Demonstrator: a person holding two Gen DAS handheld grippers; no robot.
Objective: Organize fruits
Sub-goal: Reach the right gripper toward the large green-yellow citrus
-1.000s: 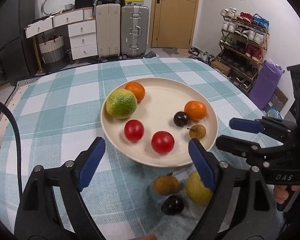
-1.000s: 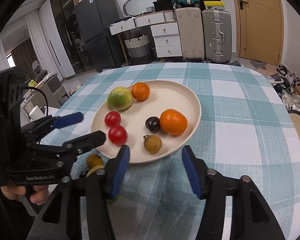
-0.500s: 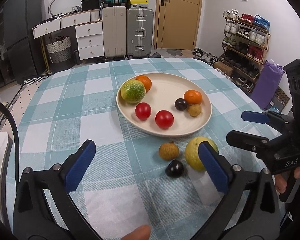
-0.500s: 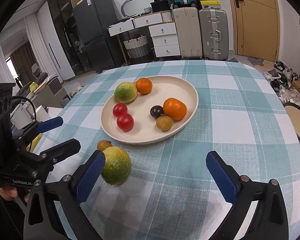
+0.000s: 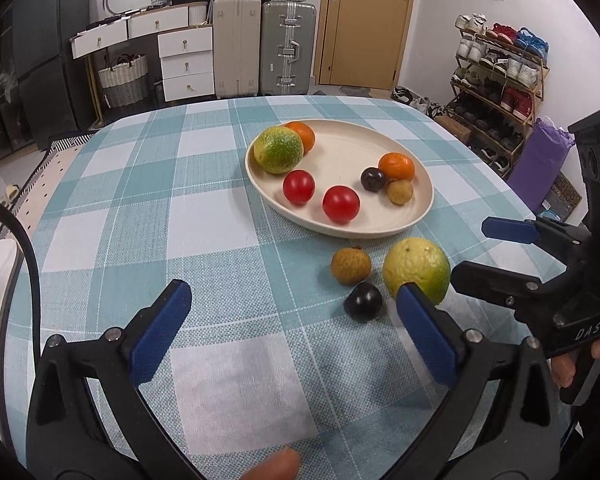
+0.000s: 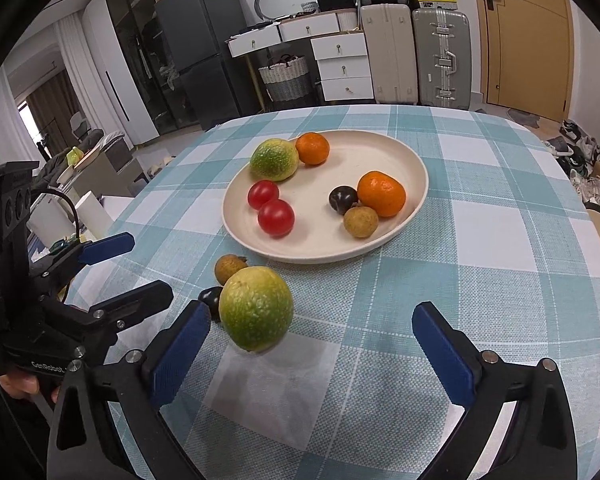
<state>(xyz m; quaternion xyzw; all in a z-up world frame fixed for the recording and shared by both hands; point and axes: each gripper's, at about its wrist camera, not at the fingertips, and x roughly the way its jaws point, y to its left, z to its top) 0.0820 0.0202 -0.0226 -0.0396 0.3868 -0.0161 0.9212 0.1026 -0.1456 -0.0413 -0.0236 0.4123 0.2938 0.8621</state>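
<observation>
A cream plate [image 5: 380,144] [image 6: 380,144] holds a green citrus [image 5: 278,149], two oranges [image 5: 396,166], two tomatoes [image 5: 341,203], a dark plum [image 5: 372,179] and a brown longan [image 5: 400,191]. On the cloth in front of it lie a yellow-green citrus [image 5: 416,270] [image 6: 256,307], a longan [image 5: 351,265] [image 6: 229,267] and a dark plum [image 5: 363,301] [image 6: 211,298]. My left gripper [image 5: 292,330] is open and empty, just short of these. My right gripper [image 6: 312,354] is open and empty, to the right of the citrus.
The round table has a teal checked cloth [image 5: 148,208]. Suitcases [image 5: 288,46], white drawers [image 5: 186,62] and a door stand behind it. A shoe rack [image 5: 496,80] is at the right. A fridge [image 6: 196,44] is at the back left.
Both grippers have drawn back from the plate and opened wide. The loose citrus, longan and plum now lie ahead of the fingers instead of under them.
</observation>
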